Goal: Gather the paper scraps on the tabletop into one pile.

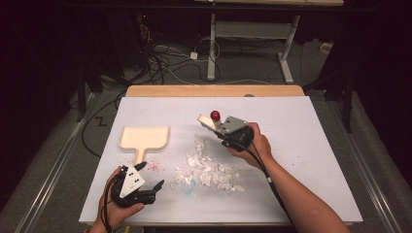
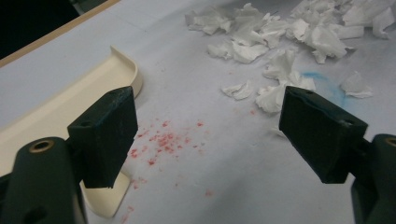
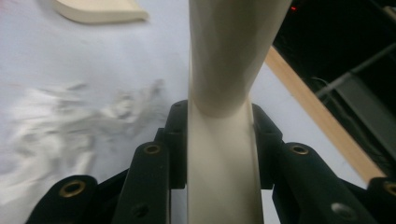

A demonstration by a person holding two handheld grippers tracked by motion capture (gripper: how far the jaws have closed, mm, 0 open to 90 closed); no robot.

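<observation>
A cream dustpan lies flat at the table's left, handle toward me; its rim is by my left gripper's left jaw. A pile of torn white paper scraps covers the middle, and also lies ahead in the left gripper view. My left gripper rests low near the front left edge, open with nothing between its jaws. My right gripper is held above the far side of the scraps, shut on a cream tool with a red knob.
Red specks and a blue smear mark the white table cover. A wooden strip edges the far side. Beyond it are cables and white desk legs on the floor.
</observation>
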